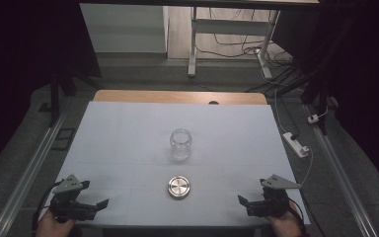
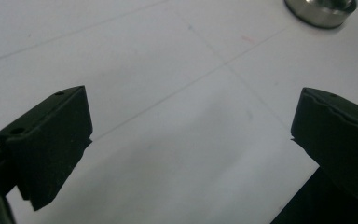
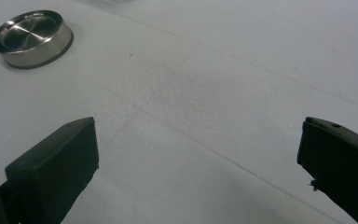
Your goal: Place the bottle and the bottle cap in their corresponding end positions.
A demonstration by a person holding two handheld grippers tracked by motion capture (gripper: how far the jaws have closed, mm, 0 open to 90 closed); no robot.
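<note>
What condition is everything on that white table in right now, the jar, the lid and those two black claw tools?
Clear glass jar: upright, open, no lid on it, looks empty.
Round silver metal lid: lying flat on the white table, on the person's side of the jar, apart from it.
Left gripper: jaws open, holding nothing.
Right gripper: jaws open, holding nothing.

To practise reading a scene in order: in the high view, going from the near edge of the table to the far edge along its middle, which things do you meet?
Metal lid → glass jar → bare wooden strip of the table. The left gripper and right gripper, both open, flank the lid at the near edge.
</note>
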